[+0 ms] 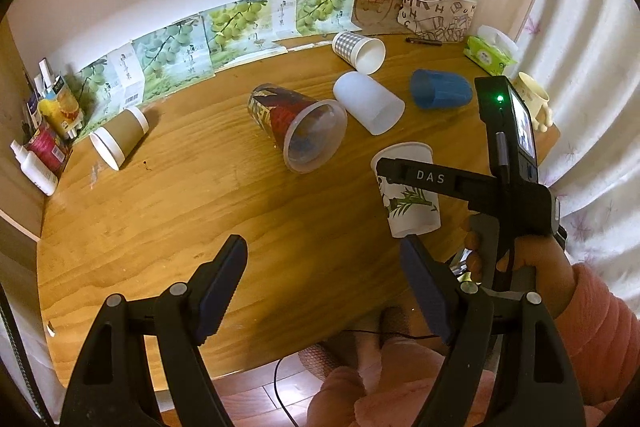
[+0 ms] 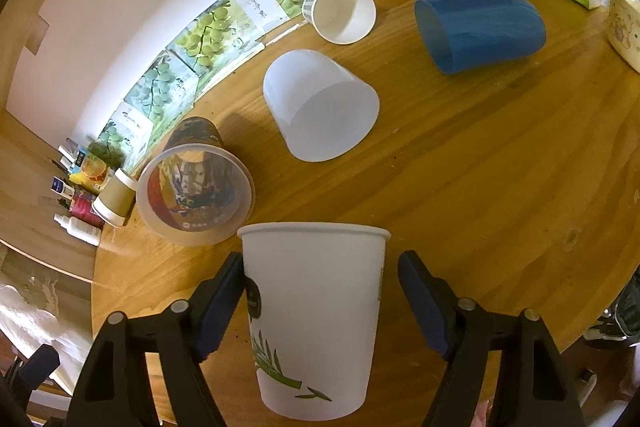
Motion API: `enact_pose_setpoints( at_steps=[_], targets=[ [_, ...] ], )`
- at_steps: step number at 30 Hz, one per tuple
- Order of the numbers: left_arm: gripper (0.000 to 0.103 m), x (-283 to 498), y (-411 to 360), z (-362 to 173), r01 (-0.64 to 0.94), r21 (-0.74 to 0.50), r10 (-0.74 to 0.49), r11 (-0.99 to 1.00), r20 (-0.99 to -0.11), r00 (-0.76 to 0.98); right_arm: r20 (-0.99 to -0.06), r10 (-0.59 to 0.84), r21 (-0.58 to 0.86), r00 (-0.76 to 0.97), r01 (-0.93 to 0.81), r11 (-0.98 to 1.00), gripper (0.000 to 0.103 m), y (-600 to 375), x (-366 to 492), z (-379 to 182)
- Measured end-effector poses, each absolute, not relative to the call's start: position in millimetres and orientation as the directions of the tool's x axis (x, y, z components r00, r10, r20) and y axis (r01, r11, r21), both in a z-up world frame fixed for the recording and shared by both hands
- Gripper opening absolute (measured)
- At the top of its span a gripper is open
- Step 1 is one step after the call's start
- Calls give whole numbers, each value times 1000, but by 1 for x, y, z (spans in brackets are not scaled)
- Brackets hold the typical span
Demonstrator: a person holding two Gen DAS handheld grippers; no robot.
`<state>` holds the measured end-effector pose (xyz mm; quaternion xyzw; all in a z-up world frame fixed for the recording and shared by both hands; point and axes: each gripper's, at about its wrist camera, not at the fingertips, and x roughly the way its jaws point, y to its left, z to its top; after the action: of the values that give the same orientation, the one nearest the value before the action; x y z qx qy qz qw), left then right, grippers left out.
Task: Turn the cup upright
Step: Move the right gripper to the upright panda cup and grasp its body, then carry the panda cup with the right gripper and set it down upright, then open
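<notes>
A white paper cup with a panda and bamboo print [image 2: 316, 311] stands upright on the wooden table, between the fingers of my right gripper [image 2: 320, 303]. The left pad touches the cup; the right pad stands apart from it, so the jaws are open. In the left wrist view the same cup [image 1: 408, 195] stands at the right with the right gripper's finger [image 1: 416, 177] across it. My left gripper [image 1: 324, 287] is open and empty above the table's near edge.
Several cups lie on their sides: a printed clear cup [image 1: 296, 127], a frosted white cup [image 1: 368, 103], a blue cup [image 1: 440, 89], a checked paper cup [image 1: 360, 49], a brown paper cup [image 1: 120, 139]. A tissue box [image 1: 490, 53] and a mug [image 1: 534, 99] stand far right.
</notes>
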<state>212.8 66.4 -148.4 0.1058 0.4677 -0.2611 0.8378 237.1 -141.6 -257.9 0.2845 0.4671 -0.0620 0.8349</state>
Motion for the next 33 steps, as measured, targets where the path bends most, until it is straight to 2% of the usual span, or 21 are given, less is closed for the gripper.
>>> enact_pose_setpoints(
  at_steps=[5, 17, 24, 29, 33],
  targets=[
    [81, 213, 71, -149, 539, -66, -337, 840, -843, 420, -811, 163, 412, 562, 349, 842, 69, -137, 238, -257],
    [81, 209, 76, -150, 545, -70, -340, 836, -845, 413, -766, 93, 334, 637, 270, 903, 69, -116, 228, -241],
    [82, 205, 77, -147, 557, -62, -345, 828, -840, 419, -690, -19, 246, 724, 259, 934, 67, -108, 214, -224],
    [82, 204, 77, -147, 565, -57, -345, 823, -840, 418, -564, -74, 204, 823, 225, 953, 66, -103, 195, -219],
    [82, 203, 79, -148, 570, -64, -352, 819, -841, 411, -504, -167, 84, 847, 240, 967, 66, -93, 186, -223]
  ],
)
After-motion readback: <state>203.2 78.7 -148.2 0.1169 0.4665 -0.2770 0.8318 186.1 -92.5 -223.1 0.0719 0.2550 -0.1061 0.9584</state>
